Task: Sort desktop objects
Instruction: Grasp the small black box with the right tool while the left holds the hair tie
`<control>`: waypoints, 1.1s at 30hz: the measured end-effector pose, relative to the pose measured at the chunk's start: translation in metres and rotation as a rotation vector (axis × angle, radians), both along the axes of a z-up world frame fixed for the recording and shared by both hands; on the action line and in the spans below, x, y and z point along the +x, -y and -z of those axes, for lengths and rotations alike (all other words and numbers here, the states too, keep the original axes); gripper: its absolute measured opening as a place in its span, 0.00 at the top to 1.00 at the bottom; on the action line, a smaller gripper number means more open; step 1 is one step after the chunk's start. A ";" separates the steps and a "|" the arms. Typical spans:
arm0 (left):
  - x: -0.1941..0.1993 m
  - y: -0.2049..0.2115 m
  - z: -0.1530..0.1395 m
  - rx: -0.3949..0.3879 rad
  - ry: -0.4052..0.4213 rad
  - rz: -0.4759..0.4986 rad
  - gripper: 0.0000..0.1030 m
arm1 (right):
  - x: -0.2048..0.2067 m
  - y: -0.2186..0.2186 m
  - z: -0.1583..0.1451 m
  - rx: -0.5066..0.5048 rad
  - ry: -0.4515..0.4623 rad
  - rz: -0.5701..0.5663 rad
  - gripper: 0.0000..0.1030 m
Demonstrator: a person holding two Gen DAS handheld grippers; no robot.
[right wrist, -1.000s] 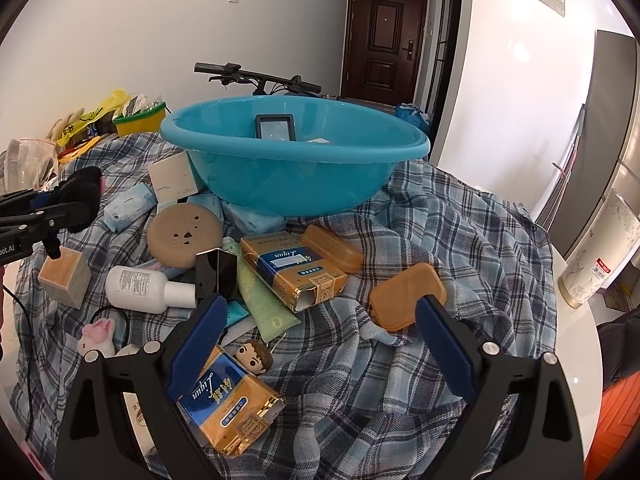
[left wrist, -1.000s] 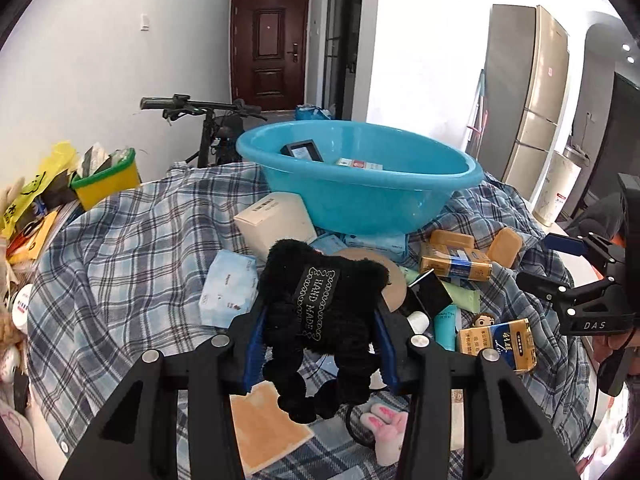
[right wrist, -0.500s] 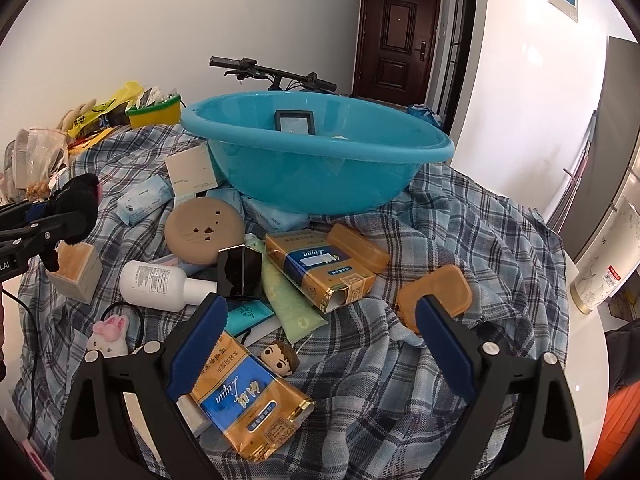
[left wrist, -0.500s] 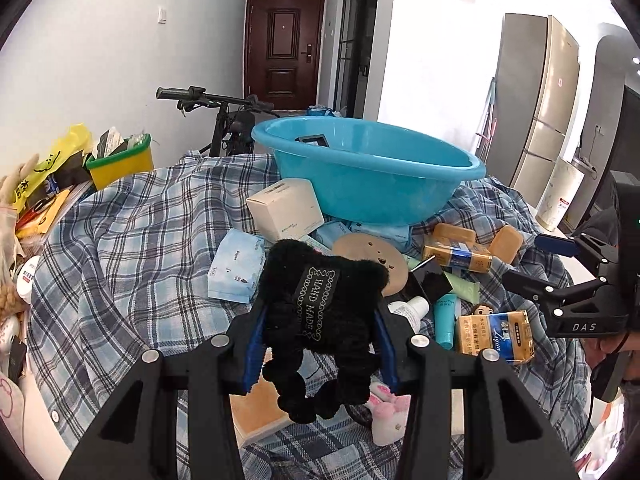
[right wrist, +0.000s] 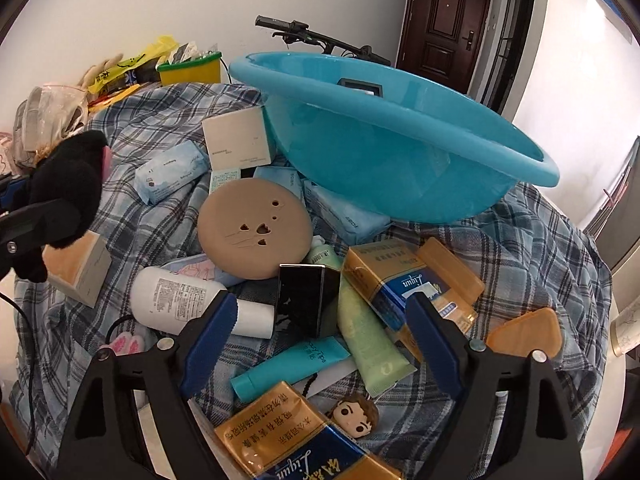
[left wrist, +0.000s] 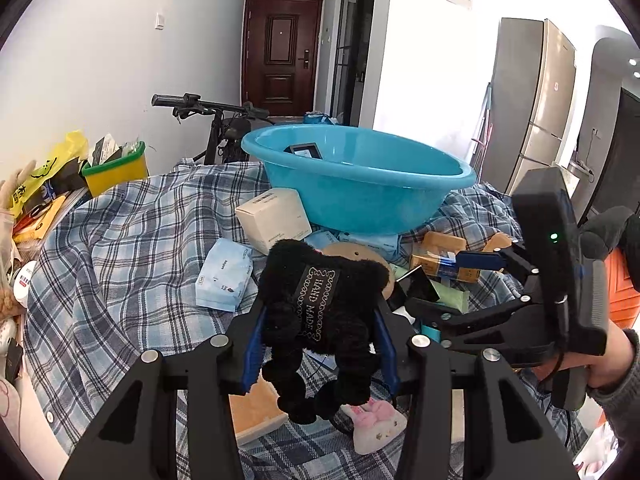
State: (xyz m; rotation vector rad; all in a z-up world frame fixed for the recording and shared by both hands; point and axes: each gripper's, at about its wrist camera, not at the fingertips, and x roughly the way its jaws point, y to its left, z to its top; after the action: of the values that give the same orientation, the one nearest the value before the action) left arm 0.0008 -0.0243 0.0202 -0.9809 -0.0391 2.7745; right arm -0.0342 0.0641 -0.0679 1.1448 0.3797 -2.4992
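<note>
My left gripper (left wrist: 320, 312) is shut on a black plush toy (left wrist: 320, 304) with a "HAND MADE" label, held above the plaid cloth (left wrist: 120, 248). The toy (right wrist: 64, 196) also shows at the left edge of the right wrist view. My right gripper (right wrist: 322, 304) hangs low over the clutter with its jaws closing. A glossy black box (right wrist: 308, 300) stands between its fingers, and the pads do not touch it. A teal tube (right wrist: 288, 364) and a green tube (right wrist: 368, 340) lie just below. Behind stands the blue basin (right wrist: 400, 160) with a dark framed item inside.
A tan round disc (right wrist: 254, 232), a white bottle (right wrist: 180, 300), gold-and-blue packs (right wrist: 408, 280), tissue packs (right wrist: 172, 172), a white box (right wrist: 236, 140) and a small doll head (right wrist: 356, 416) crowd the cloth. A yellow bin (left wrist: 116, 168) and a bicycle (left wrist: 216, 120) stand behind.
My right gripper has moved forward and down over the black box and tubes, and its jaws have narrowed. It now looms close in the left wrist view. The left gripper still holds the toy.
</note>
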 end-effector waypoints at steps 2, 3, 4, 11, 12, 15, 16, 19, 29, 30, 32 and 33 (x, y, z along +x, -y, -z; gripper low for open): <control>-0.002 0.000 0.001 0.007 0.011 -0.002 0.52 | -0.004 0.005 0.004 0.035 -0.016 0.010 0.18; -0.003 0.001 0.002 0.013 0.017 -0.004 0.52 | -0.005 0.007 0.006 0.059 -0.029 0.018 0.18; -0.004 0.002 0.003 0.020 0.023 -0.004 0.52 | -0.005 0.010 0.007 0.085 -0.050 0.024 0.18; -0.004 0.002 0.007 0.031 0.030 0.000 0.52 | -0.007 0.012 0.016 0.145 -0.078 0.013 0.59; -0.005 0.002 0.008 0.033 0.033 -0.001 0.52 | -0.005 0.008 0.012 0.148 -0.109 0.022 0.71; -0.006 0.002 0.011 0.046 0.045 -0.010 0.52 | -0.007 -0.014 0.004 0.027 -0.059 0.035 0.71; -0.006 0.003 0.012 0.048 0.046 -0.014 0.51 | -0.007 -0.021 0.002 -0.006 -0.050 0.046 0.71; -0.006 0.002 0.014 0.048 0.047 -0.019 0.52 | -0.004 -0.037 -0.001 -0.038 -0.058 0.091 0.71; 0.002 -0.003 0.008 0.006 -0.034 -0.079 0.52 | 0.018 -0.066 -0.015 -0.054 -0.141 0.248 0.71; 0.002 -0.003 0.007 0.009 -0.040 -0.087 0.52 | 0.021 -0.069 -0.016 -0.060 -0.157 0.274 0.71; 0.002 -0.003 0.007 0.006 -0.054 -0.099 0.52 | 0.026 -0.072 -0.019 -0.067 -0.186 0.306 0.71; 0.002 -0.004 0.006 -0.003 -0.064 -0.105 0.52 | 0.030 -0.073 -0.020 -0.069 -0.204 0.320 0.71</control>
State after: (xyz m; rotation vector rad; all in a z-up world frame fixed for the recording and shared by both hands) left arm 0.0027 -0.0200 0.0141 -0.9153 -0.0799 2.8999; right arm -0.0046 0.1372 -0.0476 0.9917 0.1704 -2.8946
